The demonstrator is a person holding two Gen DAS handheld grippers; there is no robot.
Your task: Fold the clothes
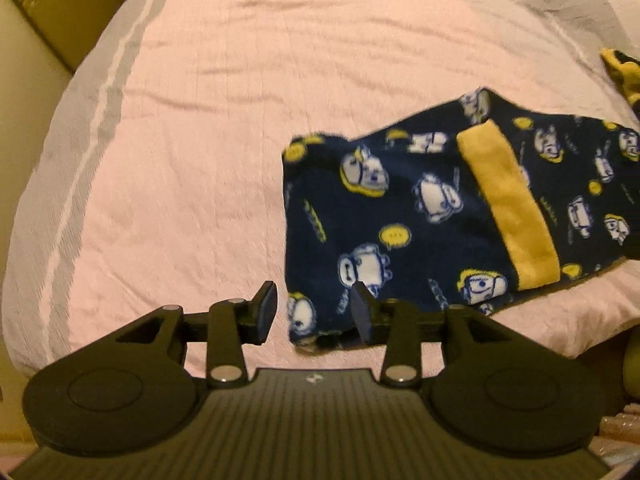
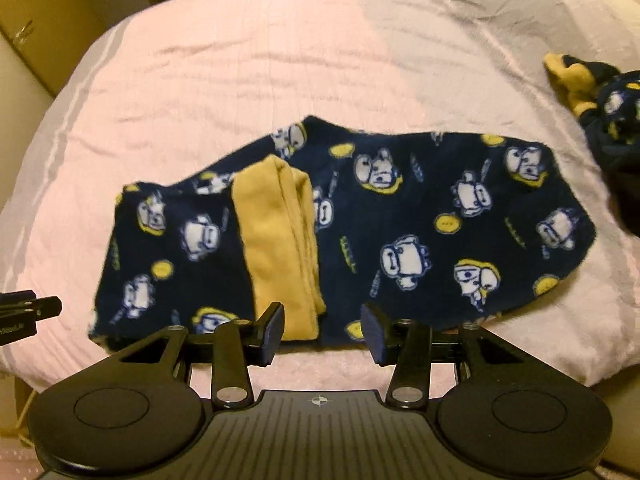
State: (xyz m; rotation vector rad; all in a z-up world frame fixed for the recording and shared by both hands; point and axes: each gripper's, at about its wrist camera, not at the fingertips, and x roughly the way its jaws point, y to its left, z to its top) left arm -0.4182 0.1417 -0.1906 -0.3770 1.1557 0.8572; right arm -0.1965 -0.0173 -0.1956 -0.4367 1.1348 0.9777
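A navy fleece garment with white cartoon figures and a yellow cuff lies folded flat on the pink bedcover. In the left wrist view it lies at right, its cuff turned across it. My left gripper is open and empty, over the garment's near left corner. My right gripper is open and empty, at the garment's near edge by the cuff. The left gripper's tip shows at the left edge of the right wrist view.
A second navy and yellow garment lies bunched at the far right of the bed, also seen in the left wrist view. The bedcover has a grey striped border. Beige furniture stands beyond the bed at left.
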